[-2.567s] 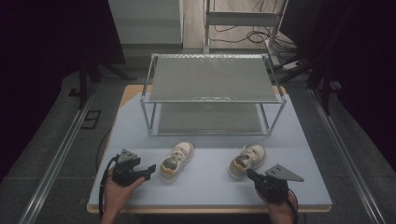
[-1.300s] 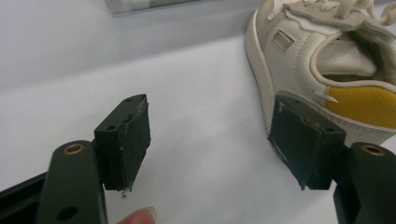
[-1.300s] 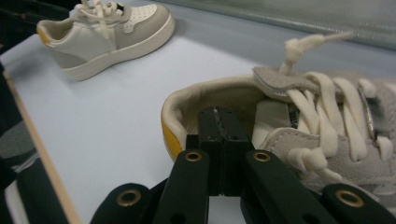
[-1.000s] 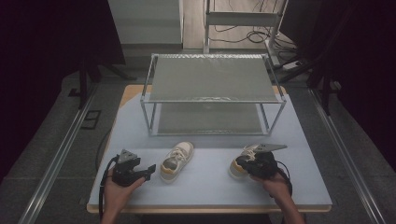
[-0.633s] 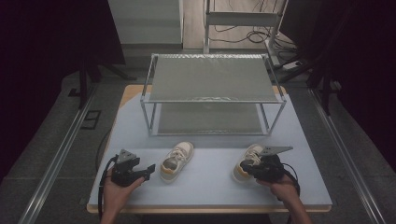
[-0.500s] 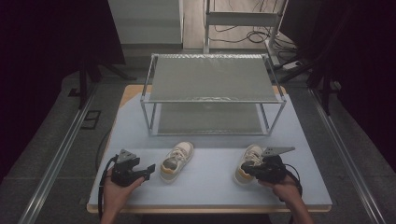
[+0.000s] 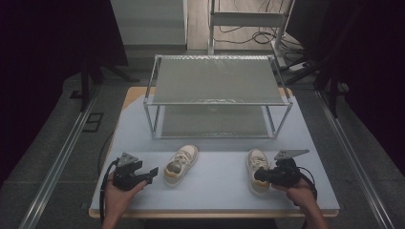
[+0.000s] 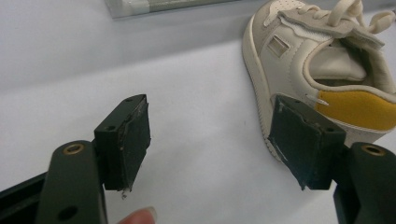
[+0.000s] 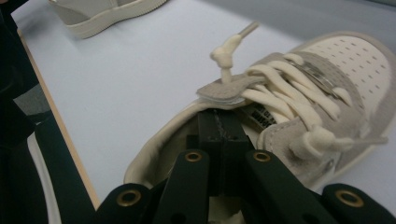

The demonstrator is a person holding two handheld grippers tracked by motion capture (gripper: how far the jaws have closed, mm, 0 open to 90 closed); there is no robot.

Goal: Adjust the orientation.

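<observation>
Dark room, pale bench (image 7: 215, 191). Near left, the left gripper (image 7: 152, 171) waits with fingers released, just beside the left shoe (image 7: 181, 164). Near right, the right gripper (image 7: 258, 175) has its fingers clenched together, poking inside the right shoe (image 7: 257, 167). It looks like the grab step. Next: lift carefully toward the far rack (image 7: 217, 98).
</observation>
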